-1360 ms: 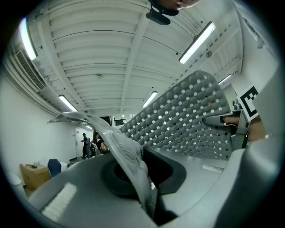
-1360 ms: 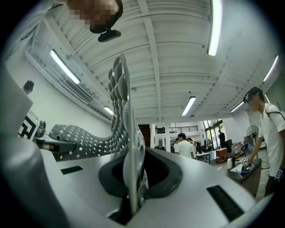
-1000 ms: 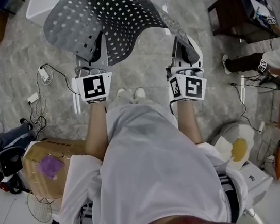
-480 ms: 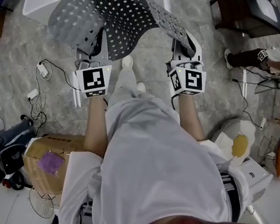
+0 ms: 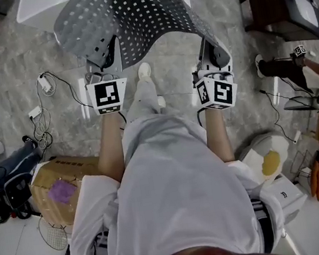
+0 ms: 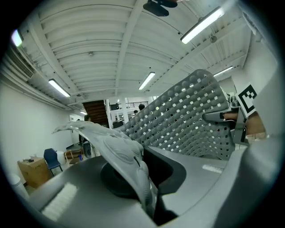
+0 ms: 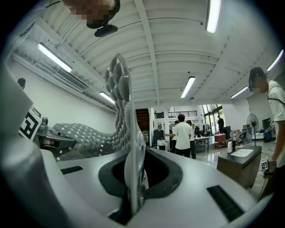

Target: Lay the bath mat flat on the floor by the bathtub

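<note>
Head view: left hand-held gripper (image 5: 104, 59) pinches the bath mat (image 5: 132, 21); right hand-held gripper (image 5: 211, 51) likewise.

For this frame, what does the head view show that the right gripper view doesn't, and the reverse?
Head view only: the floor, a cardboard box, loose cables, the person's shoe. Right gripper view only: ceiling lights, people standing in the background, and the right gripper seen close, jaws shut on the mat's edge. Both: the grey perforated bath mat, held up, and the left gripper on its other side.
</note>
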`<state>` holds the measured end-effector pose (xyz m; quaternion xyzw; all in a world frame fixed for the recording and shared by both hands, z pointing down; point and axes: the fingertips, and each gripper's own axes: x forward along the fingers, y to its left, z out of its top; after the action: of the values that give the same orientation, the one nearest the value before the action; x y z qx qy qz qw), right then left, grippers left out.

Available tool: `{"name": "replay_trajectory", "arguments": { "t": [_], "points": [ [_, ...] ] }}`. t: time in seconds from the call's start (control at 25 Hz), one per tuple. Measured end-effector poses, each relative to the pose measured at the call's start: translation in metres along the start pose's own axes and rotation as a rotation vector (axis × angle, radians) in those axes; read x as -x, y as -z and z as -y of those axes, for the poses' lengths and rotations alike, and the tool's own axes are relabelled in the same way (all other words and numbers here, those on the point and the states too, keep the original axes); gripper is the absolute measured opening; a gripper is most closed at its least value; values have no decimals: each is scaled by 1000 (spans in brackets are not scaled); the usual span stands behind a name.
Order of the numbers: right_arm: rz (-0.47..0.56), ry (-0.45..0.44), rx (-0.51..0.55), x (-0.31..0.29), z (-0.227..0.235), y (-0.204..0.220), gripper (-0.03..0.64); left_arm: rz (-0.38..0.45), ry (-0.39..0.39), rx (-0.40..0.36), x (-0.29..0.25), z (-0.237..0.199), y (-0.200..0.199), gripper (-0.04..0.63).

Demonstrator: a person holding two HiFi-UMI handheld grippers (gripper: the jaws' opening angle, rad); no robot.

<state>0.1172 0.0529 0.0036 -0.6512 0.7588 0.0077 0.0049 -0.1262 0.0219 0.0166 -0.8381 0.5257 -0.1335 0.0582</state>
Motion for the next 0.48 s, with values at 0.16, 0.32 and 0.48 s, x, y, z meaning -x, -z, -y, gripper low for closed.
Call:
{"name": "replay_trajectory", "arguments": {
  "t": [0.16, 0.32, 0.48],
  "points": [
    [-47, 12, -11, -40, 3, 29, 17, -48, 7, 19, -39, -21, 32, 25],
    [-97, 15, -15, -79, 5, 65, 17, -94, 21, 21, -83, -36, 65, 25],
    [-120, 22, -19, -117, 7, 109, 17, -104, 25, 6, -126, -42, 101, 23]
  ]
}}
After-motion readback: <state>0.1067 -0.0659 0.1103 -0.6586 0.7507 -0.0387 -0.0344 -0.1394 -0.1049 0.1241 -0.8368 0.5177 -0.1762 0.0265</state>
